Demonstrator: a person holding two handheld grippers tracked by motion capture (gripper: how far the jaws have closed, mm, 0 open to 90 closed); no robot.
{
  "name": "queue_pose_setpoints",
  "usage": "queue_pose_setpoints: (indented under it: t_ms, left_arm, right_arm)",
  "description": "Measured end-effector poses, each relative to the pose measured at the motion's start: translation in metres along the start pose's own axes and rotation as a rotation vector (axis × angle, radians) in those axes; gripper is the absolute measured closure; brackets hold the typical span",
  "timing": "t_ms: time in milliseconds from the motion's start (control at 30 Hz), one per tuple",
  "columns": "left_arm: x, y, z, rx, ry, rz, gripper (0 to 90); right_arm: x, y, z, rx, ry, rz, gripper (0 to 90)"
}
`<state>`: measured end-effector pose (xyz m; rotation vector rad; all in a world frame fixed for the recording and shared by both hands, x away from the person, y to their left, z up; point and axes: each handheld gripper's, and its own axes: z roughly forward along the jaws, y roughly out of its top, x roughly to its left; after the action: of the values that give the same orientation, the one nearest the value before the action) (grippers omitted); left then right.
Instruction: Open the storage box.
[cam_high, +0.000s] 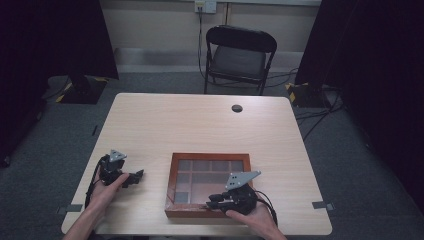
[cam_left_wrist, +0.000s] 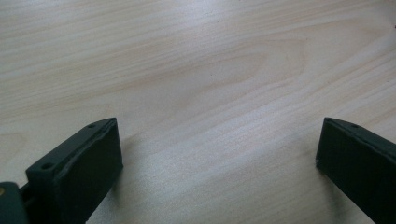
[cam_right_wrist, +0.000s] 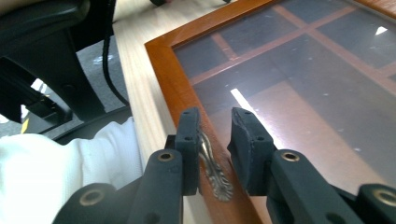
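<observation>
Far left on the worktop (cam_high: 200, 120): left gripper (cam_high: 134, 177), jaws spread wide over bare wood, nothing between them, pointing right toward the box (cam_high: 176, 170) but well apart from it. Middle, near the front edge: one wooden box, shallow, glass lid (cam_right_wrist: 299, 84) down, dividers visible beneath, six or so compartments, exact count hard to tell through the glare. Long axis running left to right across the worktop. On the front rim of the lid, one small ornate metal handle (cam_right_wrist: 215, 170). Right of centre: right gripper (cam_high: 215, 201), lying low at the front edge of the box, jaws narrowed but not closed, one on each side of that handle; left jaw seems to touch it, right jaw a little off, no firm clamp yet. Handle thus straight ahead of the right gripper and between its jaws, thin side facing them. Right hand (cam_high: 252, 216) clearly the nearer one; left hand (cam_high: 102, 190) idle. Likely next: closing on the handle, then lifting up and back, lid swinging on its far edge. Risk judged: slipping off so small a handle. Beyond the worktop, one folding chair (cam_high: 239, 59). Counted: two grippers, one box, one handle, one chair.
</observation>
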<state>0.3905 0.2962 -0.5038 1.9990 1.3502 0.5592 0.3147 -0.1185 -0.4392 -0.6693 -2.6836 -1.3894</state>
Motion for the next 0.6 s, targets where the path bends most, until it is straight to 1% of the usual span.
queue_pose_setpoints:
  t_ms: [167, 233, 367, 433, 533, 600]
  left_arm:
    - [0.0000, 0.0000, 0.0000, 0.000, 0.000, 0.000, 0.0]
    - [0.0000, 0.0000, 0.0000, 0.000, 0.000, 0.000, 0.0]
    - [0.0000, 0.0000, 0.0001, 0.000, -0.001, 0.000, 0.0]
    - [0.0000, 0.0000, 0.0001, 0.000, -0.001, 0.000, 0.0]
    - [0.0000, 0.0000, 0.0001, 0.000, -0.001, 0.000, 0.0]
    - [0.0000, 0.0000, 0.0001, 0.000, -0.001, 0.000, 0.0]
  right_arm:
    - [0.0002, -0.0004, -0.0006, 0.000, 0.004, -0.017, 73.9]
    - [-0.0002, -0.0014, -0.0004, -0.002, 0.011, -0.016, 74.0]
    - [0.0008, -0.0031, 0.0015, 0.012, 0.013, -0.026, 74.9]
    - [0.0002, -0.0040, 0.0019, 0.009, 0.020, -0.023, 75.4]
    - [0.0009, -0.0036, 0.0018, 0.020, 0.031, -0.046, 80.3]
    - [0.0013, -0.0035, 0.0017, 0.022, 0.030, -0.054, 80.7]
